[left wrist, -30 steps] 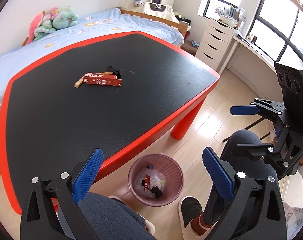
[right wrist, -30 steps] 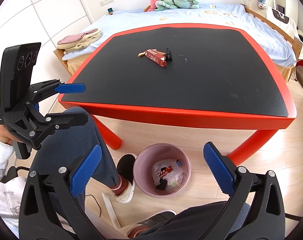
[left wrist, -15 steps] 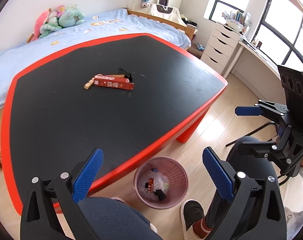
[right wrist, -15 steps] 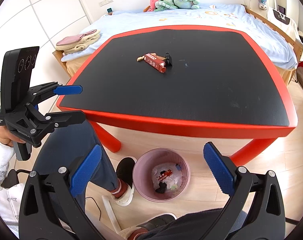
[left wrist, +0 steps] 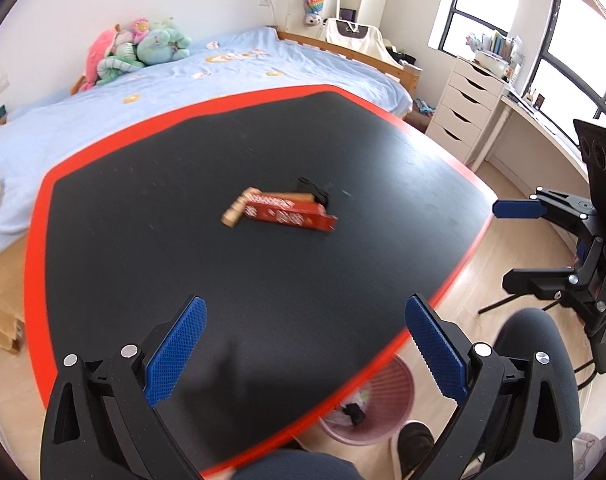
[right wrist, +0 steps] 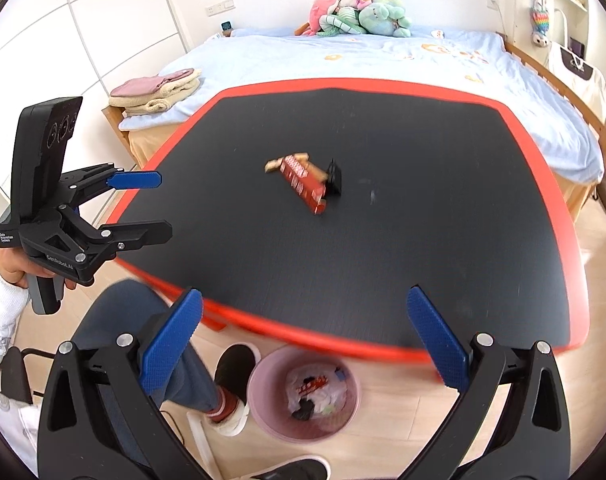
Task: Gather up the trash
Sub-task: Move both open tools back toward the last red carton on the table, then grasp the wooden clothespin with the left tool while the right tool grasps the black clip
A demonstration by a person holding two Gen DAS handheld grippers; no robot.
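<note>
Item: black-topped table with red rim, seen from its near edge.

On table, around mid-surface and well clear of every edge and corner: red wrapper box, lying flat; pale wooden stick or block touching its far-left end; small black clip-like piece touching its other end. All three blurred, finer detail not legible. No other trash visible on the surface.

On floor, below the near edge: pink waste bin, already holding a white bag, a red wrapper scrap and dark bits. Counted as collected.

Left gripper: fingers wide apart, nothing between them, hovering over the near edge, well short of the pile.

Right gripper: fingers wide apart, nothing held, hovering at the near edge above the bin.

Status, judged: partly done. Some trash binned; three-piece cluster on table not yet picked up. Remaining: reach to mid-table, grasp each piece, drop into bin.
</note>
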